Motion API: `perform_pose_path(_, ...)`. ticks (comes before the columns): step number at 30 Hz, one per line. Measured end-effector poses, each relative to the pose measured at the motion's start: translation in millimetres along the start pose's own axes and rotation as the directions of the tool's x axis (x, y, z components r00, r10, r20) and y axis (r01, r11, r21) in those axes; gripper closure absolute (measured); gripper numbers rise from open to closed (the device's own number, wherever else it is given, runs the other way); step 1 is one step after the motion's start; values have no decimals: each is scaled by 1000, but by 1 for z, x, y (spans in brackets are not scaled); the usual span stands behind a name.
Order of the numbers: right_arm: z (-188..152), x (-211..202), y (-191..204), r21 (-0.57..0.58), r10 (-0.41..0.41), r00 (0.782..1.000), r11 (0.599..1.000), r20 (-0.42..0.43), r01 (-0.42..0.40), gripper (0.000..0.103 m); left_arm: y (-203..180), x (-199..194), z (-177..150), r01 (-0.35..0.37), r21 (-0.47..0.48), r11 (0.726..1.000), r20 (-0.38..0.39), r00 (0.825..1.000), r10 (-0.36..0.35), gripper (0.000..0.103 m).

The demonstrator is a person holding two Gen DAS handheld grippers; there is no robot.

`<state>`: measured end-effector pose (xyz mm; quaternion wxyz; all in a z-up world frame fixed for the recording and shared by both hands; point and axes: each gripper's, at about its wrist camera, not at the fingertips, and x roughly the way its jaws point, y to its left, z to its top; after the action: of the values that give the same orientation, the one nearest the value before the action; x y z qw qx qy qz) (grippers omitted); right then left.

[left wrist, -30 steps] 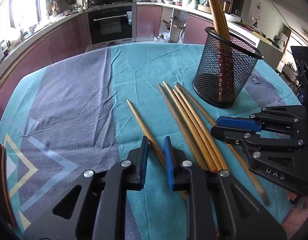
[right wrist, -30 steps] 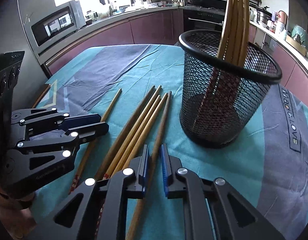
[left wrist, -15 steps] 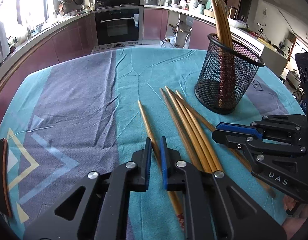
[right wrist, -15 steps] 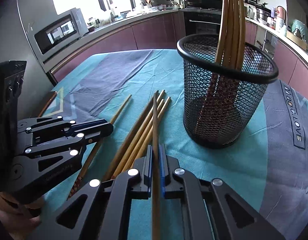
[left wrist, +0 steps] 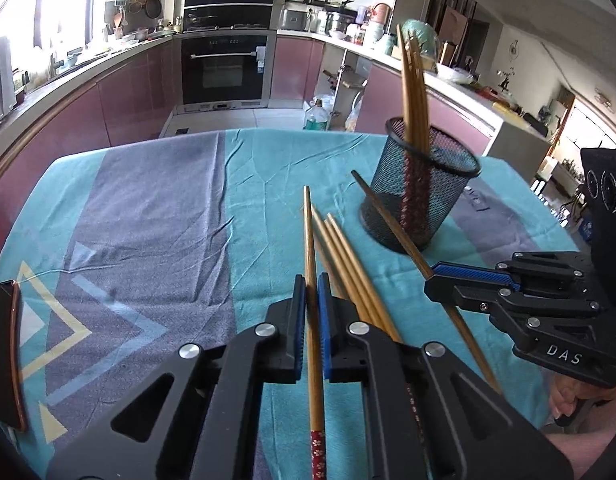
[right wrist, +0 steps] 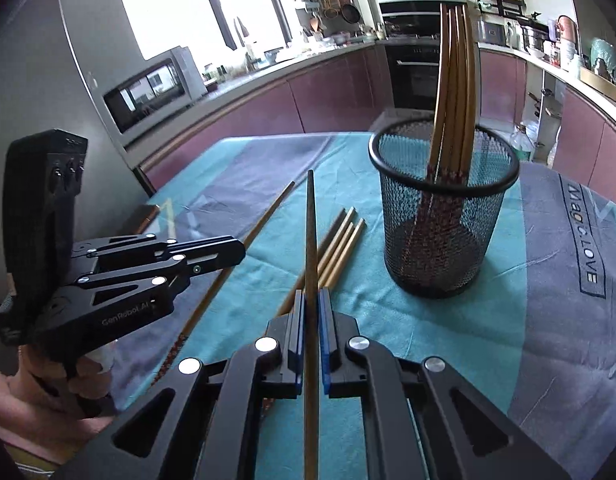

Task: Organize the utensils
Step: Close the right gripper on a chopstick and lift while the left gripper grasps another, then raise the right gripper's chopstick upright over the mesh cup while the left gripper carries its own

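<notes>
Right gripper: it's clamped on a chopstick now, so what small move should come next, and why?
Probably carry it up and over the mesh cup rim, then tip it in. The right gripper is shut on a chopstick lifted off the tablecloth, the cup stands just ahead to its right, and several chopsticks already stand inside.

Colours only. My left gripper [left wrist: 312, 292]: black body, blue finger pads. My right gripper [right wrist: 312, 312]: same black and blue. Chopstick in my left jaws [left wrist: 311, 280]: tan wood, red floral-patterned end behind the pads. Chopstick in my right jaws [right wrist: 310, 256]: darker brown. Loose chopsticks [left wrist: 348, 256] just right of my left pads: light tan. Mesh cup [right wrist: 442, 208] ahead-right of my right gripper: black wire; sticks inside are tan with red patterned bottoms. Tablecloth [left wrist: 155, 216]: teal with grey-purple bands, yellow and pale-blue chevrons at my left.
</notes>
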<state>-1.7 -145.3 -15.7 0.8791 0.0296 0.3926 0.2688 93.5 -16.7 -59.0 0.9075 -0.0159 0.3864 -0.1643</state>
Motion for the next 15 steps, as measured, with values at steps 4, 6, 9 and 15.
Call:
perform_pose_path(4, 3, -15, 1, -1, 22, 999, 1000, 43, -22, 98, -2, -12, 4, 40, -4, 999, 21, 999, -40, 96)
perform_pose_path(6, 5, -22, 0, 0, 30, 997, 1000, 66, -31, 98, -2, -19, 7, 73, -12, 997, 30, 997, -72, 96)
perform_pose_path(9, 9, -35, -3, 10, 42, 994, 999, 105, -43, 98, -3, -30, 13, 125, -18, 992, 53, 991, -124, 96)
perform_pose_path(15, 15, -60, -13, 32, 52, 983, 998, 177, -58, 98, -7, -54, 25, 212, -11, 977, 100, 973, -210, 96)
